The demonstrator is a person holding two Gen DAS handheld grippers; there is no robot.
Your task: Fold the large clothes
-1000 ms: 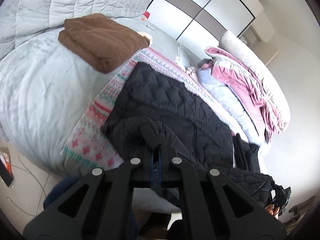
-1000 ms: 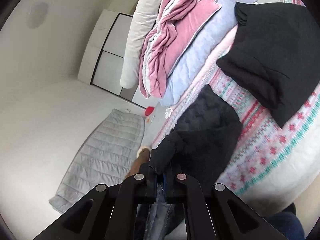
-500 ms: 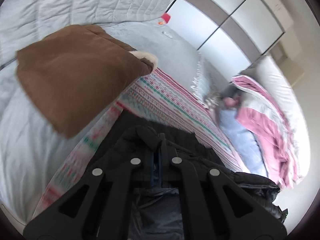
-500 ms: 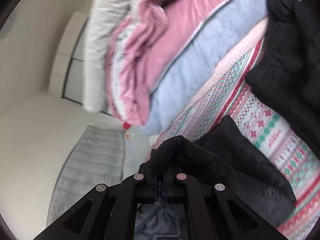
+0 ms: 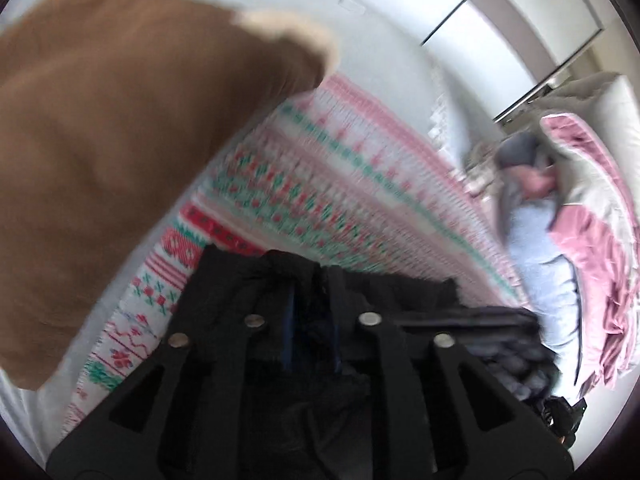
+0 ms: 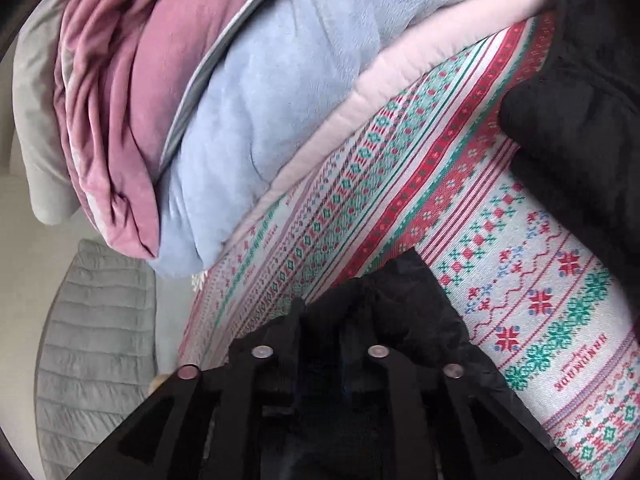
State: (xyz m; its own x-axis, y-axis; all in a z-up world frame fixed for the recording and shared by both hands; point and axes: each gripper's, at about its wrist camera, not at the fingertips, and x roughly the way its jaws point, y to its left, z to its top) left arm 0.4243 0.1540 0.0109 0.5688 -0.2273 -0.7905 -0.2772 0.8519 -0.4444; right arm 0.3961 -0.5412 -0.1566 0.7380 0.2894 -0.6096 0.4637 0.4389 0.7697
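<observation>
Opening, both jaw pairs part around black quilted jacket (image 5: 400, 300) folds: left gripper (image 5: 310, 300), right gripper (image 6: 320, 320). Patterned blanket (image 6: 520, 260) lies bare beyond; brown folded garment (image 5: 120, 120) crowds left.

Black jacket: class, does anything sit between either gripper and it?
Nothing visible does. The black jacket lies directly between the opening jaws of the left gripper and the right gripper, on the patterned blanket.

Left gripper (image 5: 312, 300) angled downward, jaws opening, dark fabric between fingers. Right gripper (image 6: 334, 320) likewise tilted down, jaws opening, dark fabric bunched between fingers.
</observation>
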